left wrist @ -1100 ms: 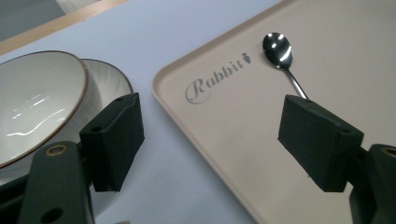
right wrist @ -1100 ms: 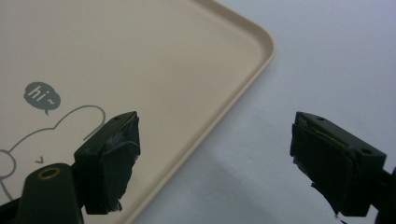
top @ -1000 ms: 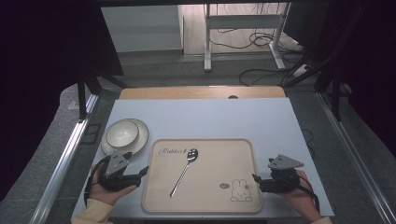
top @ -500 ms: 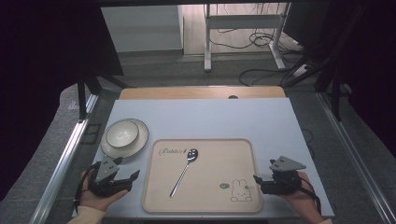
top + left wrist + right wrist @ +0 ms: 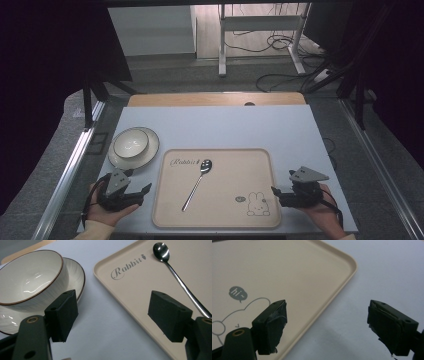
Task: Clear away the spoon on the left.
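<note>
- Spoon (image 5: 197, 176) lies diagonal on tray (image 5: 260, 155), bowl end toward tray's far-left corner.
- L gripper (image 5: 142, 191) just off tray's left edge, jaws spread, empty; spoon near.
- R gripper (image 5: 276, 191) at tray's right edge, jaws spread, empty.
- Bowl (image 5: 130, 143) on plate (image 5: 150, 150), desk's left side.
- Desk (image 5: 225, 125) pale; cables on floor beyond.

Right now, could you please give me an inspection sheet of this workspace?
Surface: pale table, bare apart from the items below.
Job's things: beige tray with rabbit print; metal spoon lying diagonally on it; white bowl sitting on a plate left of the tray.
Clutter: nothing seen.
Grippers: left gripper open, beside the tray's left edge; right gripper open, at its right edge; both hold nothing.
Cables: floor cables beyond the table.
Surroundings: white desk frame, dark walls.
</note>
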Available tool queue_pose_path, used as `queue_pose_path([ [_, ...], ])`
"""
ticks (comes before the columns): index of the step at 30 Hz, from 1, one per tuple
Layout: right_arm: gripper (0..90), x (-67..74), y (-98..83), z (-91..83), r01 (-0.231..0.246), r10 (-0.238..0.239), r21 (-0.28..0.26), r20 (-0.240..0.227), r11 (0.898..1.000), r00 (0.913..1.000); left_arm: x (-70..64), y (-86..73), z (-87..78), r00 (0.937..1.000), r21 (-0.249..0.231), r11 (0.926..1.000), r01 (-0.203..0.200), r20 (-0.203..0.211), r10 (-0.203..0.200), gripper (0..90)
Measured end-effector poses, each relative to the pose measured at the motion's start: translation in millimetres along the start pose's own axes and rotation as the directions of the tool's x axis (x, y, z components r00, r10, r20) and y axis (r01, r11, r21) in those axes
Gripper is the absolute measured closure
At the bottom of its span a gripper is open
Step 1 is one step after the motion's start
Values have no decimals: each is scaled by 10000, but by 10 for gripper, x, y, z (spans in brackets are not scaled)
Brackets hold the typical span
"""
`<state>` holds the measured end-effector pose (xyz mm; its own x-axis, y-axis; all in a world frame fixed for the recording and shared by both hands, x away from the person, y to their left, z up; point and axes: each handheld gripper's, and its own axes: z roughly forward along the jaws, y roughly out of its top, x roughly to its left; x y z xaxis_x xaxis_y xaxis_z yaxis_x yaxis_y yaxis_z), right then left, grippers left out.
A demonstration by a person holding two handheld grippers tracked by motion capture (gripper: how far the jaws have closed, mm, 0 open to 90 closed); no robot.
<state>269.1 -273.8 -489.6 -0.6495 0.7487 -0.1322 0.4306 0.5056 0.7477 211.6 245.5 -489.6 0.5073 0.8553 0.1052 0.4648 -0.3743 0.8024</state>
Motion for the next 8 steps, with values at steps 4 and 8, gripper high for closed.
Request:
queue_pose_path([
  [4,164,-26,9,-10,-339,341,-221,113,9992,9994,-7,15,21,10000,-67,10000,54,60,-54,238],
  [8,164,-42,30,-20,-722,724,-414,33,9965,9974,-5,22,40,10000,13,10000,15,69,-15,238],
])
